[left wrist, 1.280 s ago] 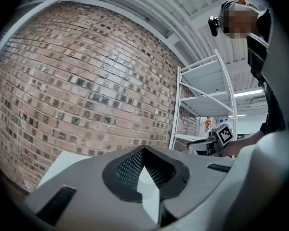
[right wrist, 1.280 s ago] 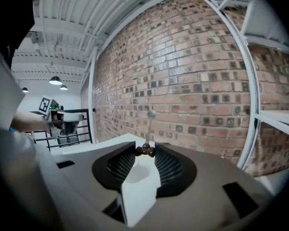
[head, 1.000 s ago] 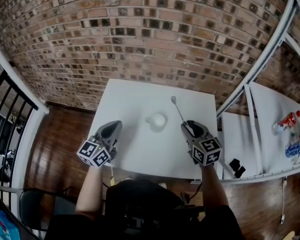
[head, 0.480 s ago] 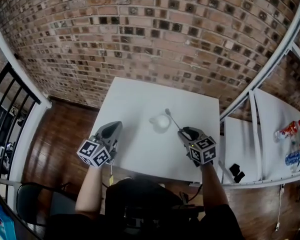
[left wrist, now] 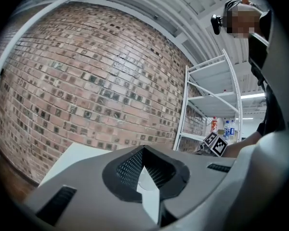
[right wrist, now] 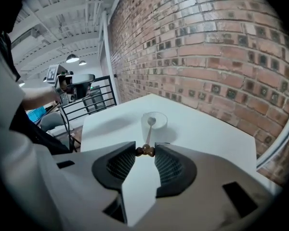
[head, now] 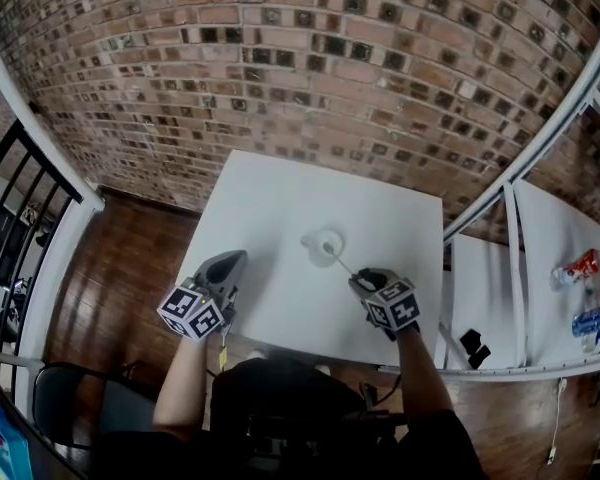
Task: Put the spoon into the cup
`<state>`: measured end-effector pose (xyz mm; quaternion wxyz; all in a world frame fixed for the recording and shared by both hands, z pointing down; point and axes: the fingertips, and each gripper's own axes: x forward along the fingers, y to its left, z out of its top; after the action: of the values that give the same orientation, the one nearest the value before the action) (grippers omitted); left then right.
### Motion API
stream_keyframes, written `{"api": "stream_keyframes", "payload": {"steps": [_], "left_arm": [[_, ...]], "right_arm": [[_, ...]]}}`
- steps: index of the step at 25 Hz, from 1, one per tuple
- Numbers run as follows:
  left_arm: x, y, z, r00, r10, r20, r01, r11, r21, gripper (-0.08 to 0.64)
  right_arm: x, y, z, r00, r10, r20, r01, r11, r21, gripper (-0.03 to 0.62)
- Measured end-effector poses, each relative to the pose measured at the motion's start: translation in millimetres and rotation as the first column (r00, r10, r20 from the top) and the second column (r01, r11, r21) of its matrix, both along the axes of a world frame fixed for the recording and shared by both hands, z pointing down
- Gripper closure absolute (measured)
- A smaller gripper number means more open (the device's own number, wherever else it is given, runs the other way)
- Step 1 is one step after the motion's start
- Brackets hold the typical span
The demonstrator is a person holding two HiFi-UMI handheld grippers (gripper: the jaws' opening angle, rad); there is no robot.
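1. Left gripper (head: 226, 264) (left wrist: 143, 150) sits well to the left of the cup, over the near left part of the white table (head: 270, 198). Its jaws meet at the tips and nothing is between them. Its marker cube lies nearer the person than the cup does.
2. A brick wall (head: 280, 68) runs behind the table, on the far side of the cup.
3. The cup (head: 314, 238) (right wrist: 159, 131) is white and stands upright near the middle of the table, with its mouth open upward.
4. The spoon (head: 337, 259) (right wrist: 148, 136) has its bowl inside the cup. Its thin handle slants out over the rim toward the near right, and the brown end of the handle is away from the cup.
5. The right gripper (head: 360, 280) (right wrist: 145, 150) is just to the near right of the cup and tilts down toward it. Its jaws stand partly apart and pinch the spoon's brown handle end between their tips.
6. A white shelf rack (head: 550, 218) stands well to the right of the cup, beyond the table's edge, with bottles (head: 578, 240) on it.
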<state>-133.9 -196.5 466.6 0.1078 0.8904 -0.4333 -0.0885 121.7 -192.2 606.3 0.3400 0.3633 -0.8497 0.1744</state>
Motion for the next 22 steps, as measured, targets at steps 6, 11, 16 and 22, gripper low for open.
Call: {"api": "stream_keyframes", "payload": {"steps": [6,11,16,22], "left_arm": [[0.8,-3.4,4.3,1.000,0.001,-0.009,-0.002,1.000,-0.015,0.557],[-4.4,-8.2,7.5,1.000,-0.016,-0.019,0.016,0.999,-0.028,0.557],[-9.1,-13.1,3.1,0.999,-0.039,-0.025,0.039,0.999,-0.012,0.557],[-19.4,-12.9,-0.6,0.997,-0.068,-0.029,0.068,0.998,-0.001,0.557]], "right_arm": [[0.3,-6.1,1.7,1.000,-0.012,-0.016,0.011,1.000,-0.008,0.463],[-4.1,-17.0,-1.2,1.000,-0.015,-0.026,0.014,1.000,-0.016,0.462],[-13.4,-30.3,-1.0,0.999,-0.036,-0.035,0.035,0.999,-0.014,0.462],[-21.5,-47.0,5.7,0.998,-0.022,-0.062,0.021,1.000,-0.018,0.462]]}}
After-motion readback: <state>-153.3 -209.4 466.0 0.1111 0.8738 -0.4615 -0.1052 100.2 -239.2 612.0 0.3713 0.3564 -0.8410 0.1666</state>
